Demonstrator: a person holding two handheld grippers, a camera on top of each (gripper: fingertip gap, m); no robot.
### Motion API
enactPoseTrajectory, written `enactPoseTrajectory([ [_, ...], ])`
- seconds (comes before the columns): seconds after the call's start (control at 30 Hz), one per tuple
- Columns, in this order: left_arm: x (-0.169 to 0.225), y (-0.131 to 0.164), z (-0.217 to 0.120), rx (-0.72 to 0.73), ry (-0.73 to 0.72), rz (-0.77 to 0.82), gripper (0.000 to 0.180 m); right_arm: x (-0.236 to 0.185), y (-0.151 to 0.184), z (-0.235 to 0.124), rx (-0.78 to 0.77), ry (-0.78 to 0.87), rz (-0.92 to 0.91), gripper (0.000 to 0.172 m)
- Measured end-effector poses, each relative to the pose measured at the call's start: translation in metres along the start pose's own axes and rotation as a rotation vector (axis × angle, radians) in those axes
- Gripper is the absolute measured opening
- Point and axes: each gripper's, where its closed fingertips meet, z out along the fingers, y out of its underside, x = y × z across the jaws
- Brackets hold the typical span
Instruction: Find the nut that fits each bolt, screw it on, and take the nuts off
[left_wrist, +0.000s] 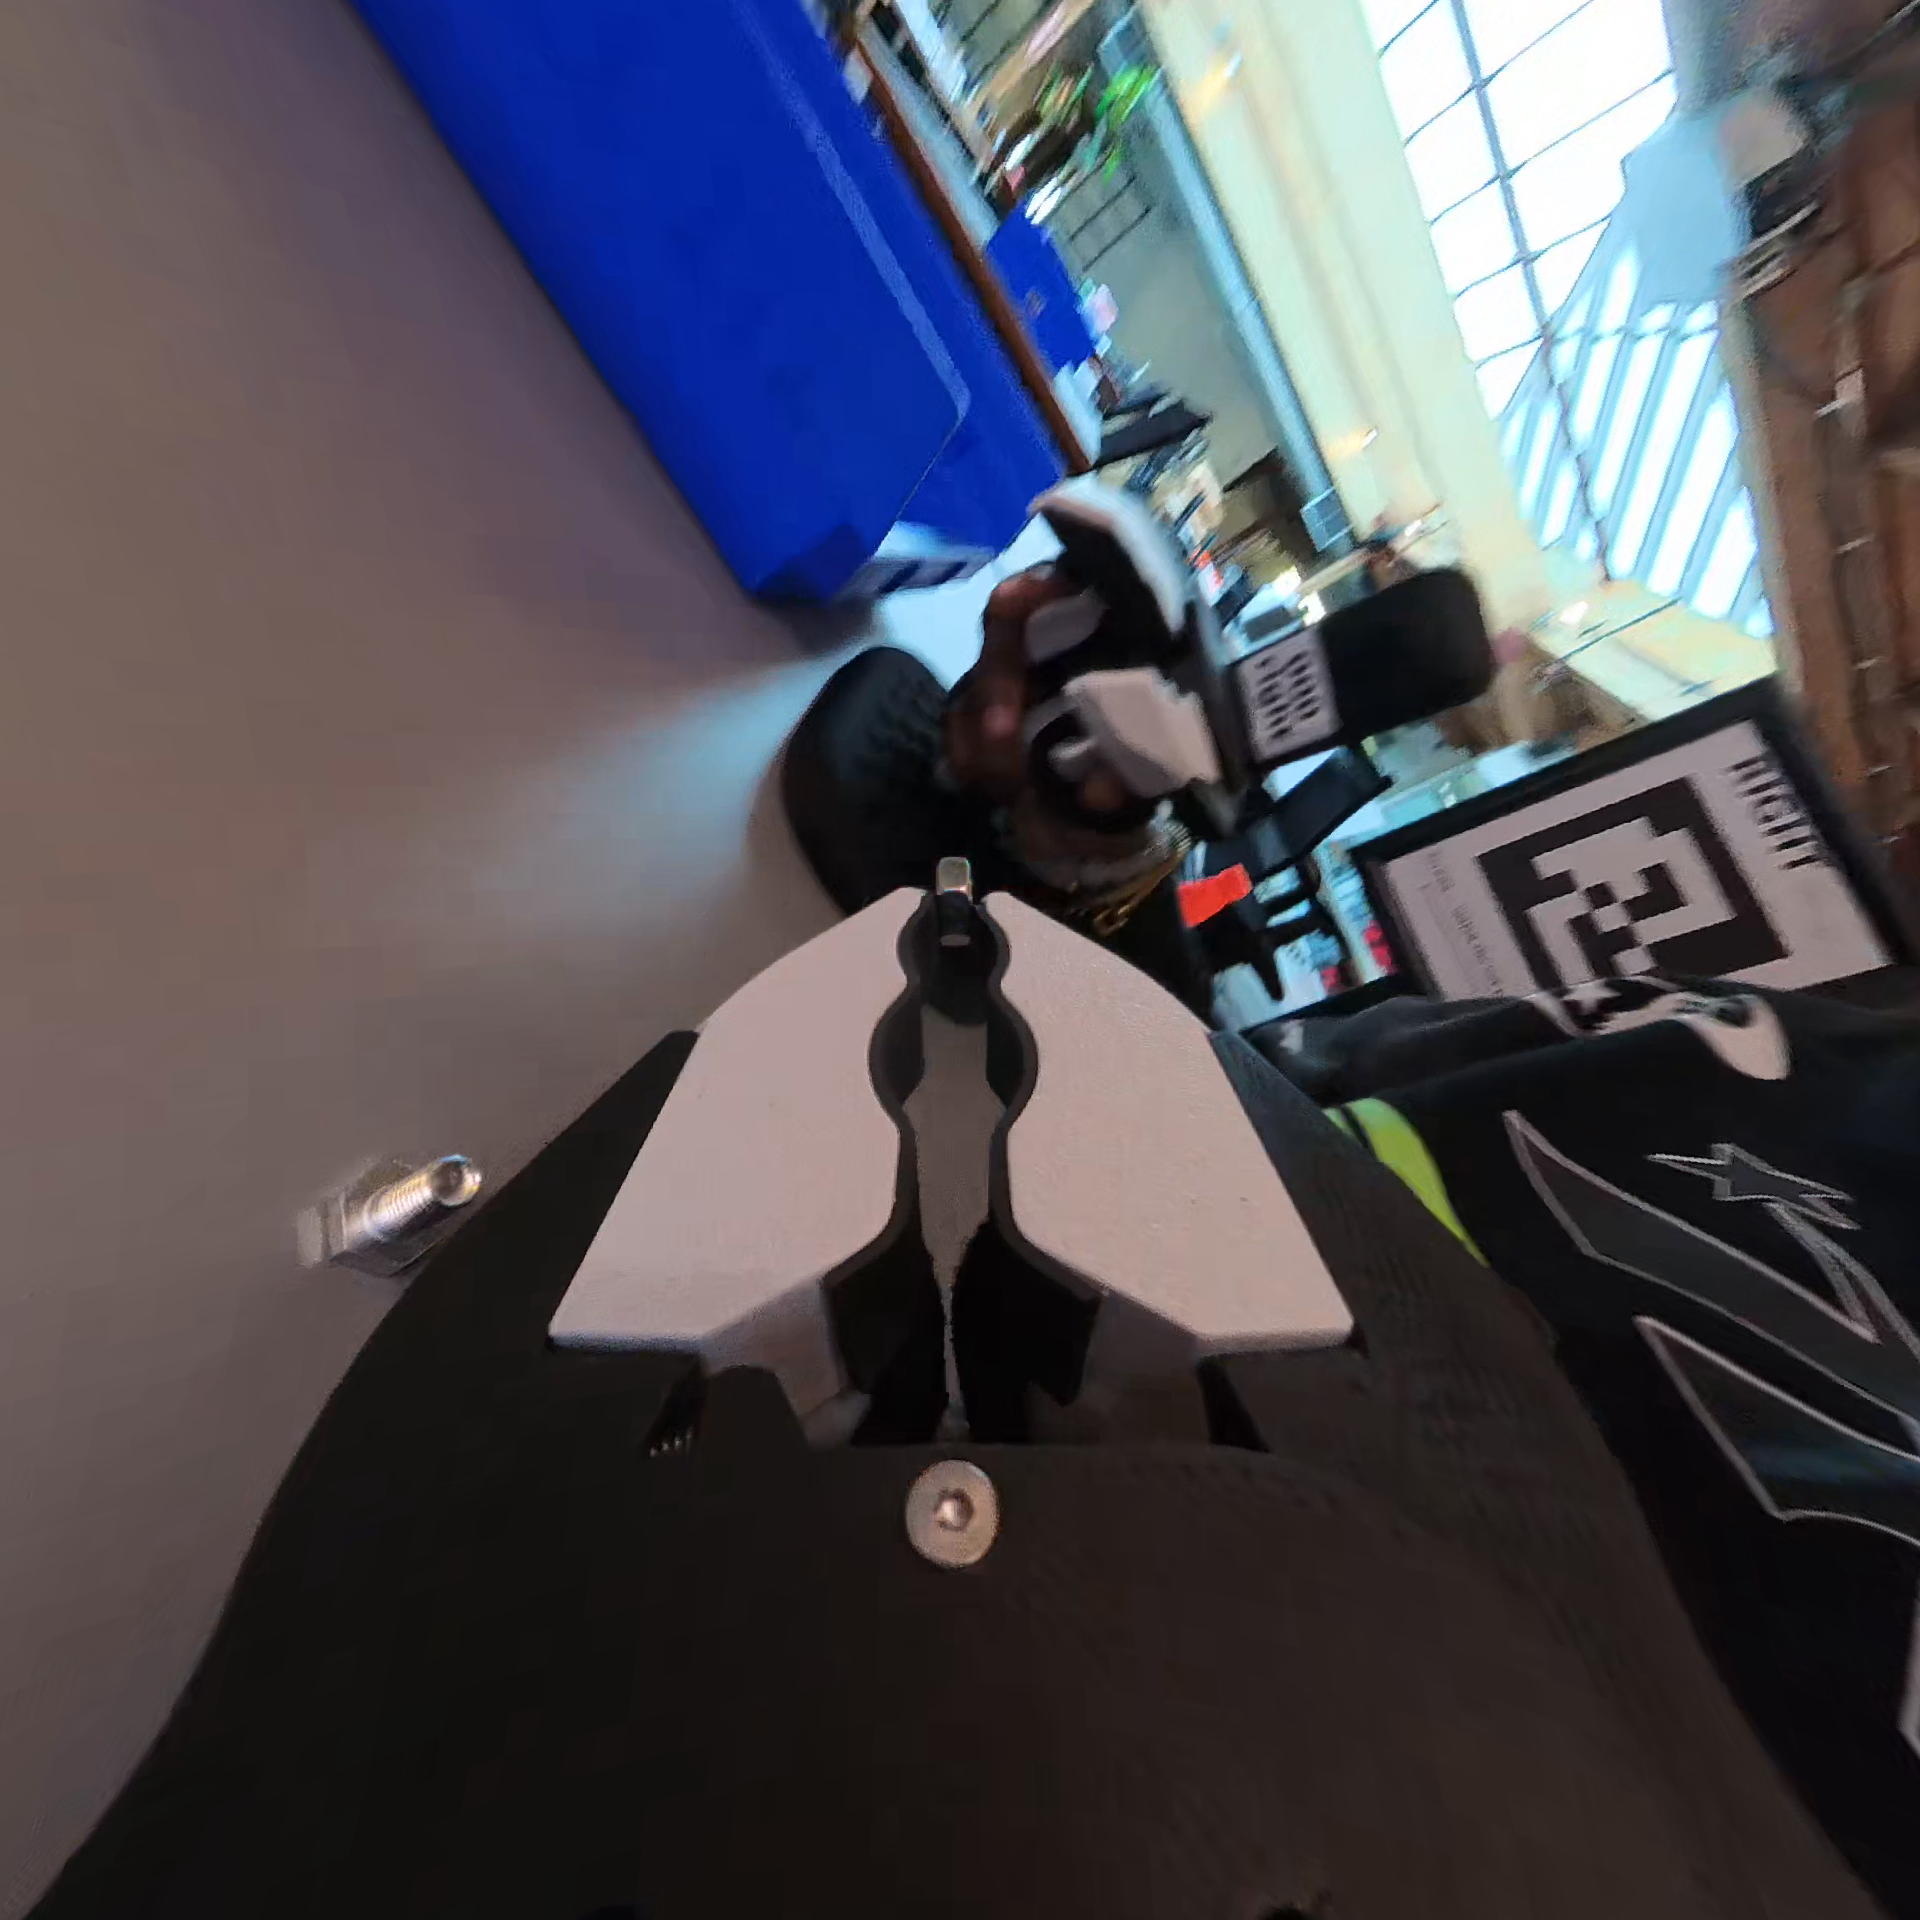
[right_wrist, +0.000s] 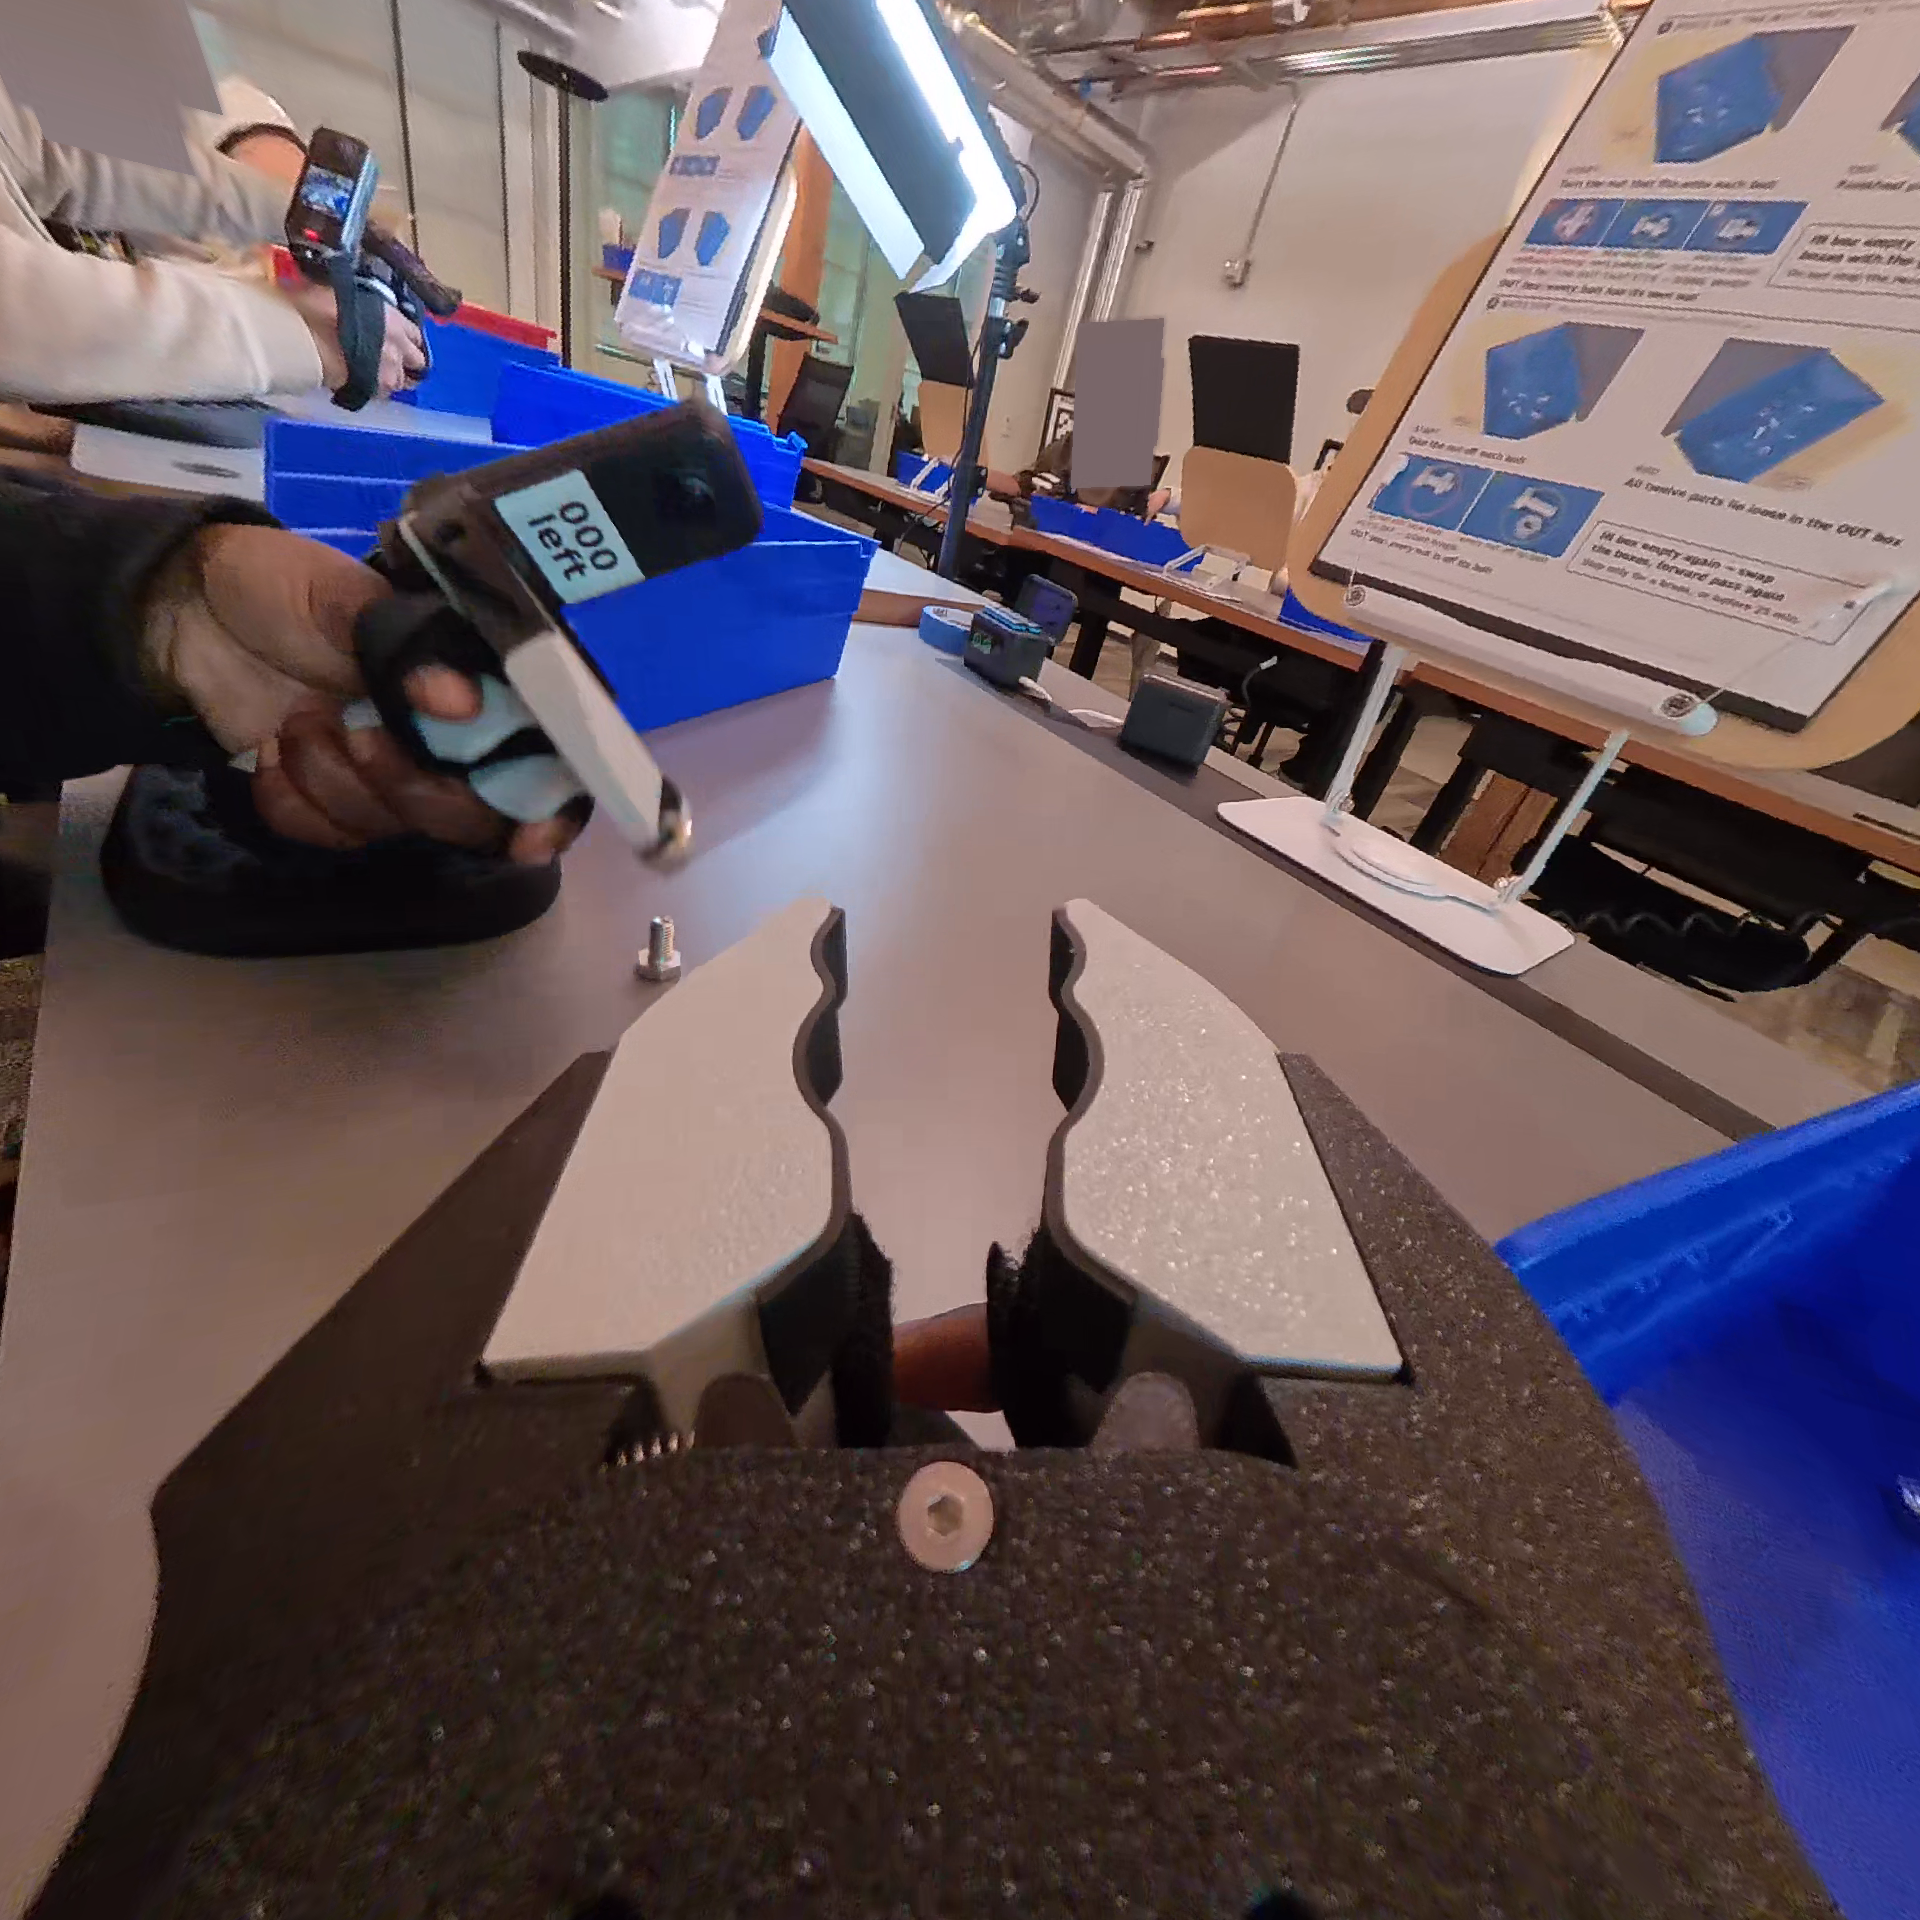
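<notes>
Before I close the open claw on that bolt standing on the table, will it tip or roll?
The bolt stands head-down on its hex head with the thread up, so a sideways nudge probably tips it. Once down it likely rolls in an arc. Bare metal on a smooth table may skid.

grey table (right_wrist: 935, 852) bears upright bolt (right_wrist: 658, 954), blue bins (right_wrist: 717, 613), sign stand (right_wrist: 1392, 894).

label (right_wrist: 569, 537) on left gripper (right_wrist: 665, 826); instruction board (right_wrist: 1621, 343) (printed text, blue photos); marker card (left_wrist: 1621, 894).
</notes>
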Motion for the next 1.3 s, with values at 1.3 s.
enactPoseTrajectory([
  [1.3,-0.003,-0.017,-0.064,0.132,-0.308,0.728,0.041,0.001,0.002,0.002,-0.029,-0.006,0.008,0.035],
])
